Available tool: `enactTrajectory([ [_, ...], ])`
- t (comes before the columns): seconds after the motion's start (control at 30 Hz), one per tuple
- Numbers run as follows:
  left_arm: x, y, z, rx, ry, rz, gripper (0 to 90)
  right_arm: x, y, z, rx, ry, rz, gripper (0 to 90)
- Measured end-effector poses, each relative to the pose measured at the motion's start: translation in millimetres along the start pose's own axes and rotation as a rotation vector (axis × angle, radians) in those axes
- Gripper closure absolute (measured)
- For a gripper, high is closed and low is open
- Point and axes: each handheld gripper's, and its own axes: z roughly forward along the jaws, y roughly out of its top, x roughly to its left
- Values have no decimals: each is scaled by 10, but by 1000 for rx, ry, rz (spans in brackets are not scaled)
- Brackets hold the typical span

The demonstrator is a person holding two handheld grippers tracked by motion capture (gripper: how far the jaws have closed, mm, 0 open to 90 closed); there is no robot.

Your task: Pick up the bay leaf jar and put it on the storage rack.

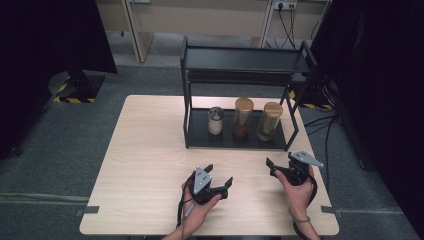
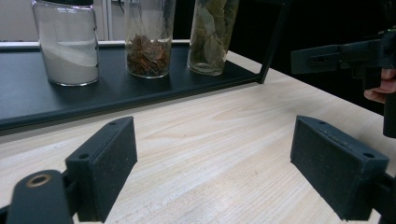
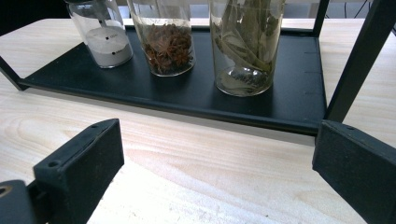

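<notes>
Jars wait in a row on the rack's lower shelf [image 1: 200, 137]: white-powder jar [image 1: 215, 120], star-anise jar [image 1: 243, 117], leaf jar [image 1: 270, 121], probably bay. I hold my left tool [image 1: 220, 176] and right tool [image 1: 272, 167] low over the surface [image 1: 145, 150], both with jaws spread wide and gripping nothing, facing the shelf, well short of it.

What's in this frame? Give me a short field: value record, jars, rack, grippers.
surface: light wooden table
rack: black two-tier shelf rack, toward the far side of the table
lower tier, left to right: jar of white powder; jar of star anise; jar of dried leaves
jar state: all upright, apart from each other
left gripper: open, holding nothing, over the table
right gripper: open, holding nothing, in front of the rack
</notes>
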Motion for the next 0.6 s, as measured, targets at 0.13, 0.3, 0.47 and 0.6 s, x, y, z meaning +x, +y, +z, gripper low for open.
enactTrajectory([
  [0.13,0,0,0,0,0,-1,142,-13,-28,-12,2,0,0,23],
  [0.3,0,0,1,0,0,-1,142,-31,-61,-32,5,-2,2,23],
  [0.47,0,0,0,0,1,0,142,-48,-101,-49,10,-3,3,23],
  [0.6,-1,0,0,0,1,0,142,-59,-128,-61,14,-5,6,23],
])
